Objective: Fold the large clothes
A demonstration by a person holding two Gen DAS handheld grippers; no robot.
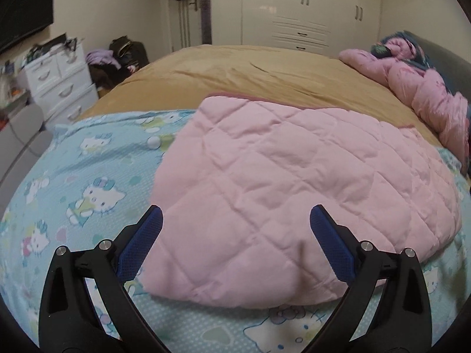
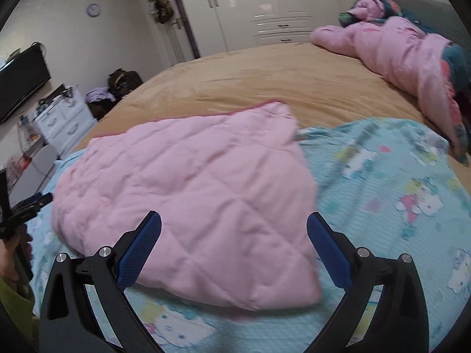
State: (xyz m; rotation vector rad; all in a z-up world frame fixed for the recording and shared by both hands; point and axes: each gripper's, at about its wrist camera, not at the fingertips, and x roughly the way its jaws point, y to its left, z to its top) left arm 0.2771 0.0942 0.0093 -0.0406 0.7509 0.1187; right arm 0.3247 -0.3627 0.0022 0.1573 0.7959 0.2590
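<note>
Hovering over the bed, both grippers are spread wide and holding nothing. The left gripper (image 1: 235,217) sits just above the near edge of the pink diamond-quilted padded garment (image 1: 294,182), and the right gripper (image 2: 234,223) hangs over that same piece (image 2: 188,194) from the other side.

The garment already looks folded into a compact bundle, lying on the light-blue cartoon-cat print sheet (image 1: 88,176), with its far edge at 12 o'clock overlapping the tan bedspread (image 1: 250,70). My guess is it's laid flat there because the sheet gives a smooth, roomy surface to fold on.

In the right view the garment's corner at 1 o'clock sticks out a bit unevenly, so that's probably what wants tidying next. Wide jaws make sense here: padded fabric is thick, so you need the gap to get round a layer.

Another crumpled pink padded jacket (image 2: 397,53) is heaped at 2 o'clock near the headboard, well apart.
</note>
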